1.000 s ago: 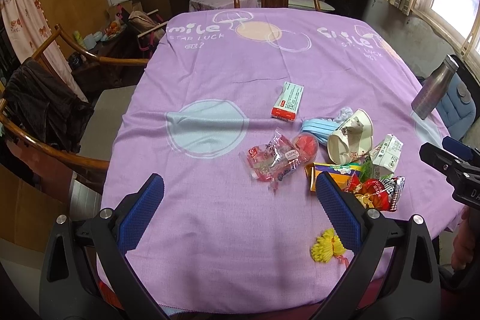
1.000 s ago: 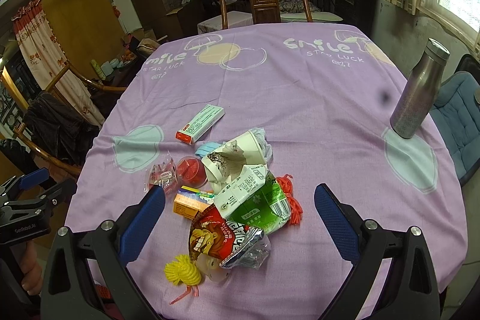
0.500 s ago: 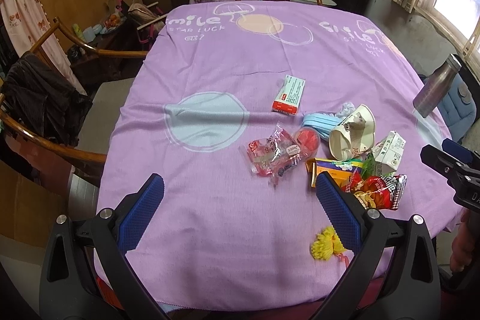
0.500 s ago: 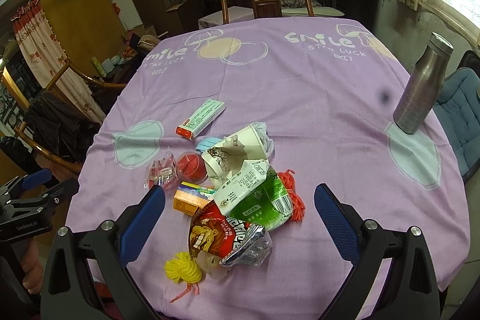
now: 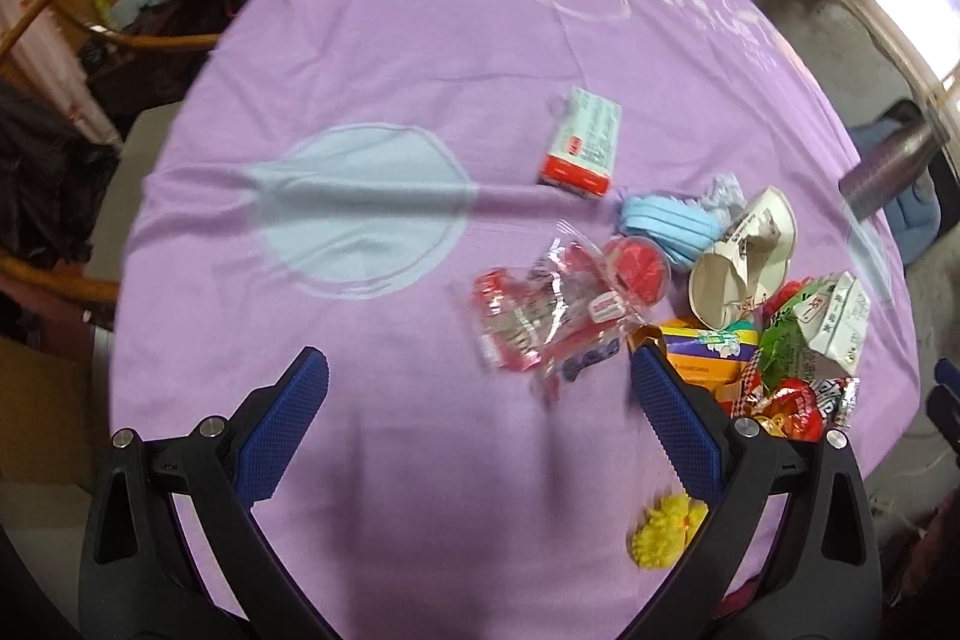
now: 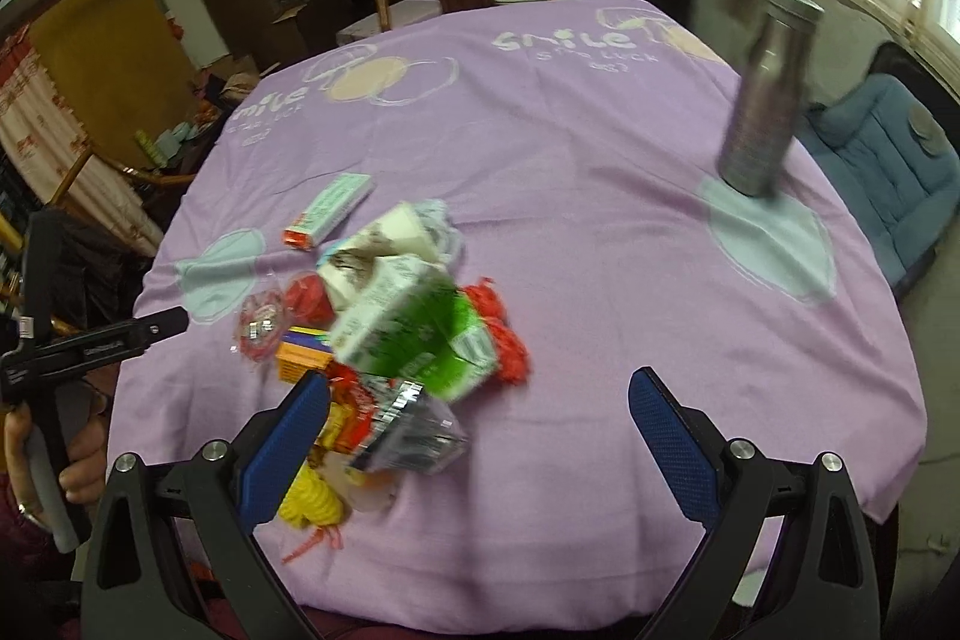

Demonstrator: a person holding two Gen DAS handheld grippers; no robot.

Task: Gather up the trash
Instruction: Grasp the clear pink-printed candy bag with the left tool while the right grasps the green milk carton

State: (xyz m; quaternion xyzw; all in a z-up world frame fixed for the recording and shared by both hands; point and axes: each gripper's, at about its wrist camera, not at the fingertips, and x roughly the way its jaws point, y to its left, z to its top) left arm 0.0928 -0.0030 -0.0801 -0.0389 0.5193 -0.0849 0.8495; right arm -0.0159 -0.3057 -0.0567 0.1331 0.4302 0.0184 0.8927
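I am holding my left gripper (image 5: 474,394) released, fingers spread wide over bare purple tablecloth (image 5: 360,58) near the table's front edge. The clear red wrapper (image 5: 540,322) is lying just beyond the fingertips. My right gripper (image 6: 480,412) is also released, grasping nothing; its left finger (image 6: 288,436) is sitting beside the snack bag (image 6: 396,424) and green milk carton (image 6: 420,334). The trash pile is clustering at the table's near side. Open cloth is lying between the pile and the steel bottle (image 6: 762,94).
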